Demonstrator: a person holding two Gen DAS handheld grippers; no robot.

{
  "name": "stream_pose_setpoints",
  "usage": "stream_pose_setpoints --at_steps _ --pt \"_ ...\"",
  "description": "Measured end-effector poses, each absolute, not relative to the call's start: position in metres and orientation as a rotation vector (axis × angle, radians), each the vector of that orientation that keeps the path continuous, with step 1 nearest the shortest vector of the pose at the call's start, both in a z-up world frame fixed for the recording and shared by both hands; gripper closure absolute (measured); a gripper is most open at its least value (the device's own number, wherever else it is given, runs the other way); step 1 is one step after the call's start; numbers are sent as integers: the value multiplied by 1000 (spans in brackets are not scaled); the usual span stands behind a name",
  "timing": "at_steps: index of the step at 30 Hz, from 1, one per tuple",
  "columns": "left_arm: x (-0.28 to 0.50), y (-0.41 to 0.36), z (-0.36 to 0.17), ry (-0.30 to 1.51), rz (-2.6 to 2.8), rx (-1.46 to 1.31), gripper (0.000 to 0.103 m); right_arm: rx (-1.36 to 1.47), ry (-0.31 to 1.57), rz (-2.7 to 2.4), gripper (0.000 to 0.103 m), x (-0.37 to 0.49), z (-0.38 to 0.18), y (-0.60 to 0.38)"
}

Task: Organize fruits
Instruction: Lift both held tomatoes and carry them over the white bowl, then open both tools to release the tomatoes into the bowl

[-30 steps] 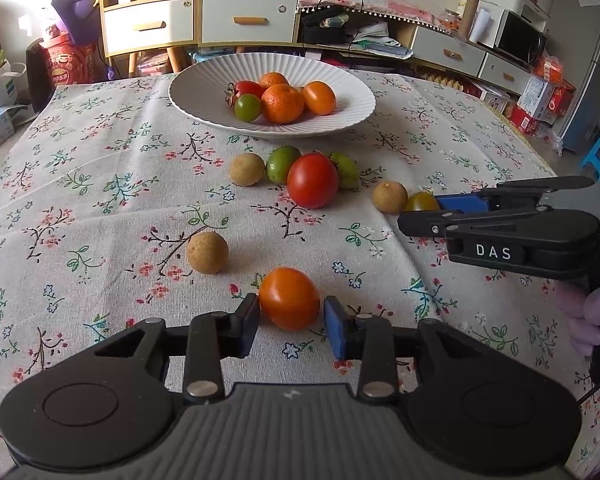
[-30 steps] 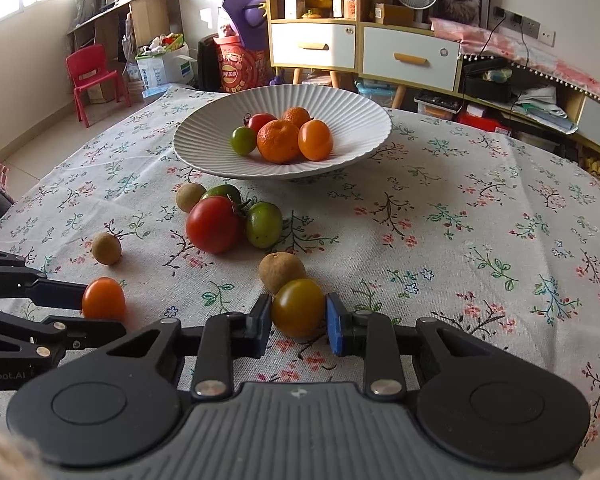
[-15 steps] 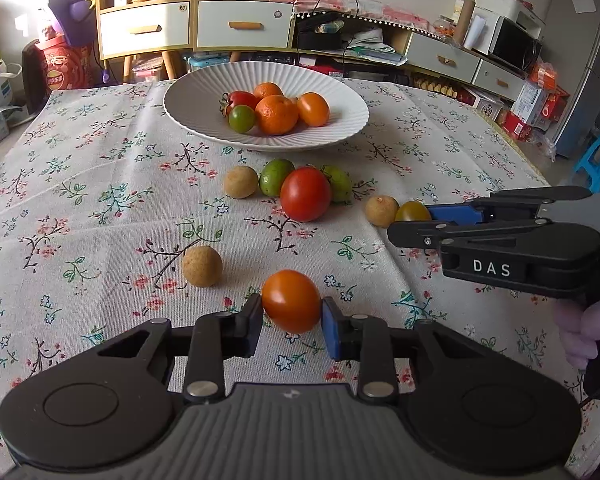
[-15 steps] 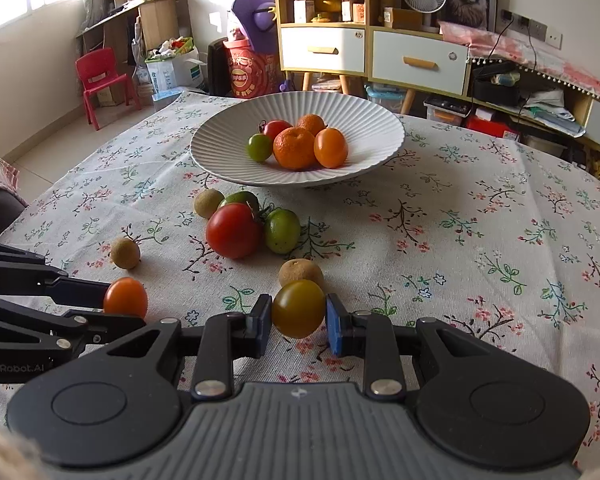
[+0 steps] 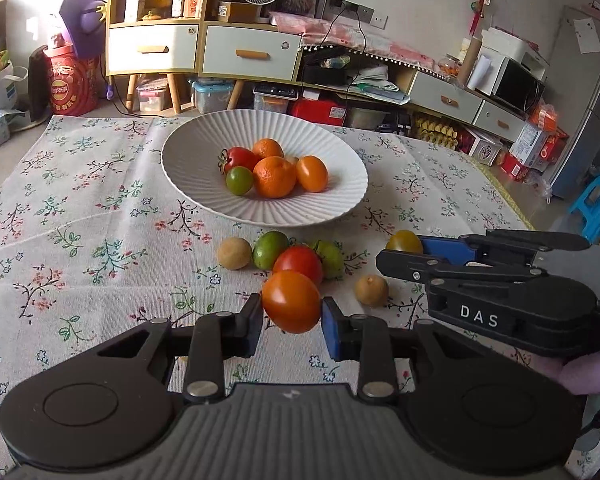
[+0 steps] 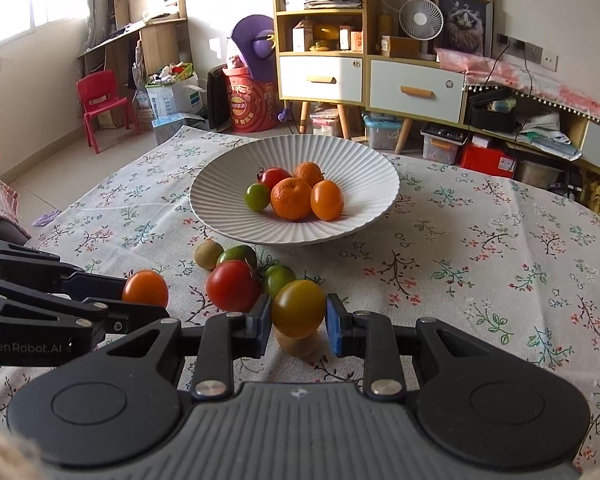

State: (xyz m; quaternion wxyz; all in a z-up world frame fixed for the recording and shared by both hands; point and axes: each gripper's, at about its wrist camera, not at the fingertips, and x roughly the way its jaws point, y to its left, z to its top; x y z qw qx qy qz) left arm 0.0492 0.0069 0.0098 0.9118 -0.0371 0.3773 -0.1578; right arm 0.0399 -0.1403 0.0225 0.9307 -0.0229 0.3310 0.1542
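Note:
My left gripper (image 5: 292, 322) is shut on an orange tomato (image 5: 291, 301) and holds it above the cloth; it also shows in the right wrist view (image 6: 145, 289). My right gripper (image 6: 298, 322) is shut on a yellow-brown tomato (image 6: 298, 309), also lifted; it shows in the left wrist view (image 5: 404, 242). A white ribbed plate (image 5: 188, 176) (image 6: 364, 176) lies ahead with several oranges and tomatoes in it. A red tomato (image 5: 299, 262), two green ones (image 5: 270, 249) and brown round fruits (image 5: 234, 253) (image 5: 371, 290) lie on the cloth before the plate.
The table has a floral cloth (image 5: 80, 220). My right gripper's body (image 5: 508, 304) is close on the right of the left one. Cabinets (image 6: 416, 88), boxes and a red chair (image 6: 100, 100) stand beyond the table's far edge.
Both grippers have risen off the cloth with their tomatoes and moved forward toward the plate. The brown fruit that lay left of the left gripper has dropped out of view.

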Motion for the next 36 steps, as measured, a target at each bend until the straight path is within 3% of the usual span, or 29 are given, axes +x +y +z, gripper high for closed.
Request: stream_pose_setpoints --at_steps 11,36 --pt "89 0 21 715 -318 -108 77 -29 606 312 77 77 38 -152" --pt "140 -29 -8 736 -323 -96 77 61 679 277 77 159 17 -160"
